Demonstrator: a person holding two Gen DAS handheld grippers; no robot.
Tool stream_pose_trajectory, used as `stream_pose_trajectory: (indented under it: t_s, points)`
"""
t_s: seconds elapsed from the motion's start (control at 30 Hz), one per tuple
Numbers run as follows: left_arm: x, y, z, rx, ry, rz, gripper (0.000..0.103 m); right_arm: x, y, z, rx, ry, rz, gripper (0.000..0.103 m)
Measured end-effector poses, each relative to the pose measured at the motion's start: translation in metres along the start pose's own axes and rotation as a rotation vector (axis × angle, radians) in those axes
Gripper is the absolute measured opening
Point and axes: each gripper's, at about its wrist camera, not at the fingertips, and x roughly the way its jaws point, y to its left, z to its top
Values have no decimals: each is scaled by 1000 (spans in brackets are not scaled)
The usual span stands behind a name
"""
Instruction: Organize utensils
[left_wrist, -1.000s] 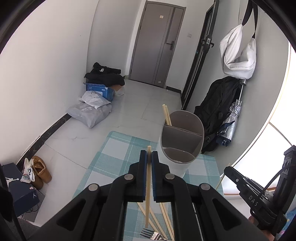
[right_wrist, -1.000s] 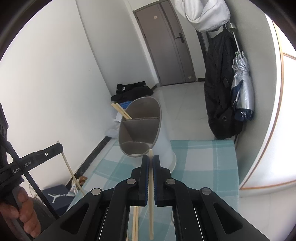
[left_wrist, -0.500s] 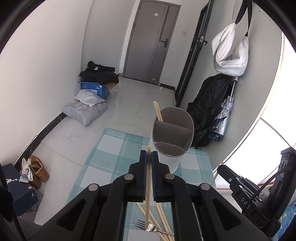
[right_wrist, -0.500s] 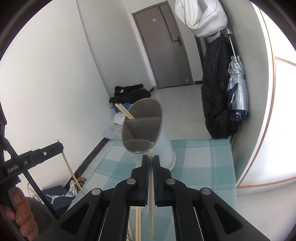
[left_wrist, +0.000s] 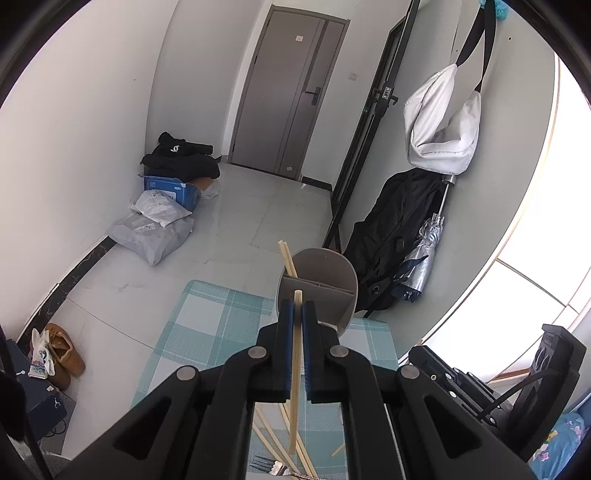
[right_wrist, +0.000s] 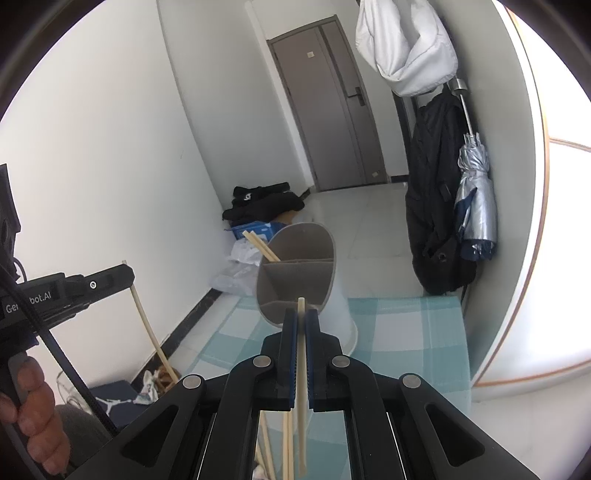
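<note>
My left gripper (left_wrist: 297, 308) is shut on a pale wooden chopstick (left_wrist: 294, 373) that hangs upright between its blue pads. My right gripper (right_wrist: 301, 315) is shut on a second chopstick (right_wrist: 301, 391) the same way. A grey oval utensil holder (left_wrist: 325, 275) with dividers stands on the teal checked mat (left_wrist: 207, 325) just beyond both grippers; two chopsticks (left_wrist: 287, 256) lean in its back compartment. In the right wrist view the holder (right_wrist: 295, 273) sits directly ahead, and the left gripper (right_wrist: 125, 275) appears at the left with its chopstick (right_wrist: 147, 328). Loose chopsticks (left_wrist: 273, 443) and a fork (left_wrist: 273, 467) lie on the mat below.
A black backpack (left_wrist: 388, 229) and folded silver umbrella (left_wrist: 424, 254) lean on the right wall under a white bag (left_wrist: 439, 136). Parcels (left_wrist: 155, 229), a blue box and dark clothes lie at the left wall. Shoes (left_wrist: 62, 350) sit on the floor. A hand (right_wrist: 33, 406) grips the left tool.
Both grippers have risen with their chopsticks held; the holder now sits lower and closer to the fingertips in both views. The grips have not changed.
</note>
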Motion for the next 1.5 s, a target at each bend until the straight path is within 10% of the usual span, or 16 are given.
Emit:
stream_pose_trajectory:
  t_s: [1.0, 1.5]
  points:
    - [91, 35, 130, -290, -71, -168, 1, 44, 25, 178, -239, -166, 28, 3]
    - [147, 55, 121, -280, -6, -149, 1, 121, 10, 166, -189, -146, -7, 3]
